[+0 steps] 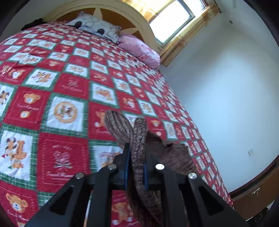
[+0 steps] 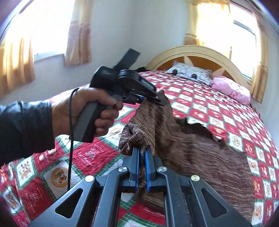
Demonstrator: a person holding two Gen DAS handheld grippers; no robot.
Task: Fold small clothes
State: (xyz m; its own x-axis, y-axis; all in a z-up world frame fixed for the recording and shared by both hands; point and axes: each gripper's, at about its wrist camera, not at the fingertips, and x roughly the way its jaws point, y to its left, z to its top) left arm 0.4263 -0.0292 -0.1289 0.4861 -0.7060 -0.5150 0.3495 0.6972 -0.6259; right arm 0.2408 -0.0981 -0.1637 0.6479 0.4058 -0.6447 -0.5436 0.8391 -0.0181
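- While both tools hold the brown knit garment (image 2: 191,139) up by its top edge, folding looks barely begun: most of the cloth hangs and trails loose over the quilt (image 1: 69,87), with no crease or folded layer that I can make out.
- Left gripper (image 1: 136,148): its blue-lined fingers are pinched narrow on a ribbed band of the garment, which rises past the tips in two rounded loops toward the headboard (image 1: 122,10) end of the quilt.
- Right gripper (image 2: 142,153): jaws close together with a bunch of the knit clamped between them; the bunch bulges just beyond the tips.
- From the right wrist view, the person's left hand (image 2: 90,111) grips the other tool's handle, raised above the quilt, with the garment draping down from it to the right gripper.
- Garment's place: over the foot-side half of the quilt, well apart from the patterned pillow (image 2: 190,73) and pink pillow (image 2: 232,89) that lie at the quilt's headboard end.
- Left to do, in my judgement: spread it flat on the quilt, fold it and set it aside; other small clothes are not in view.
- Containers: no basket, box or drawer shows in either view, so nothing can be said of contents.
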